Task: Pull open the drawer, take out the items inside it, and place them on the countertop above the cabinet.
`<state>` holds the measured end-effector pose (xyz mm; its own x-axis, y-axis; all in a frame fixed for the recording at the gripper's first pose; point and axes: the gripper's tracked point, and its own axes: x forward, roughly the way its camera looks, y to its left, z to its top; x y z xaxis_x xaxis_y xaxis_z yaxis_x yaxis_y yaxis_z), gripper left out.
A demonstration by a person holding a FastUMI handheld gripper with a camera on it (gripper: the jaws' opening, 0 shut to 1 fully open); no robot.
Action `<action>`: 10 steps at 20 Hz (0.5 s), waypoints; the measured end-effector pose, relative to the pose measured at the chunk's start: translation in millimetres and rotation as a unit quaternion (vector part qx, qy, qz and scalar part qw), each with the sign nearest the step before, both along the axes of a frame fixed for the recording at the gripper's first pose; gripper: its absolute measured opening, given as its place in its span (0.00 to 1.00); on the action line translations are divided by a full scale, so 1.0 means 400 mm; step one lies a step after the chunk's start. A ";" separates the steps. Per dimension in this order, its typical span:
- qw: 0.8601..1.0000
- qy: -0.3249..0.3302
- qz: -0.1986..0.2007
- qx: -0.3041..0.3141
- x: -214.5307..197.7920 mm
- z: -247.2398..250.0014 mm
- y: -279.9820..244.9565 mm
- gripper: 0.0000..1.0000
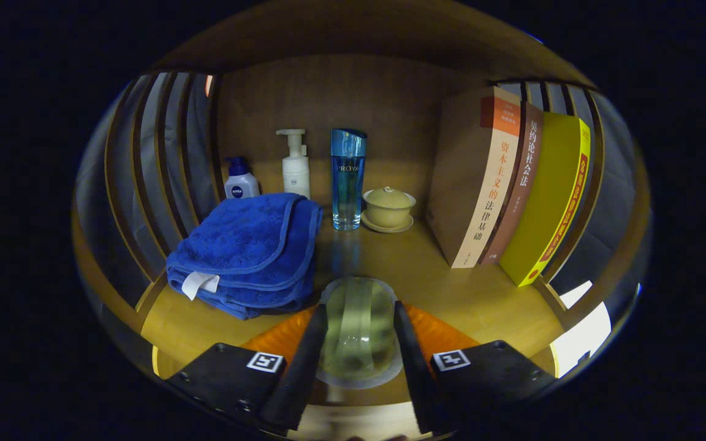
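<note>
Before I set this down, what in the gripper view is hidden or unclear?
- Clear jar held in the gripper: its base is cut off behind the fingers, and its contents are blurred.
- Small blue-capped bottle: its lower part is hidden by the folded blue towel.
- Yellow book: its far side lies against the slatted wall.

**Print on spines, bottles and gripper**

The tan book (472, 184) reads 资本主义的法律基础 down its spine. The brown book (521, 184) and yellow book (552, 202) carry Chinese titles too. Brand words mark the small bottle (241, 184) and tall blue bottle (347, 177). Square coded markers (265, 361) sit on the gripper (358, 352), its fingers clamping a clear container (359, 318).
</note>
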<state>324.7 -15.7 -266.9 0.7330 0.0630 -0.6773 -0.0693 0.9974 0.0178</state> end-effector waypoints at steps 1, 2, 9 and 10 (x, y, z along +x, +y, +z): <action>1.000 -0.001 -0.002 -0.003 -0.004 0.007 -0.003 0.78; 1.000 -0.007 -0.001 0.000 -0.001 0.018 0.003 0.90; 0.997 -0.077 -0.014 -0.008 -0.033 0.206 -0.004 0.99; 0.996 -0.092 -0.020 -0.009 -0.045 0.244 -0.007 0.99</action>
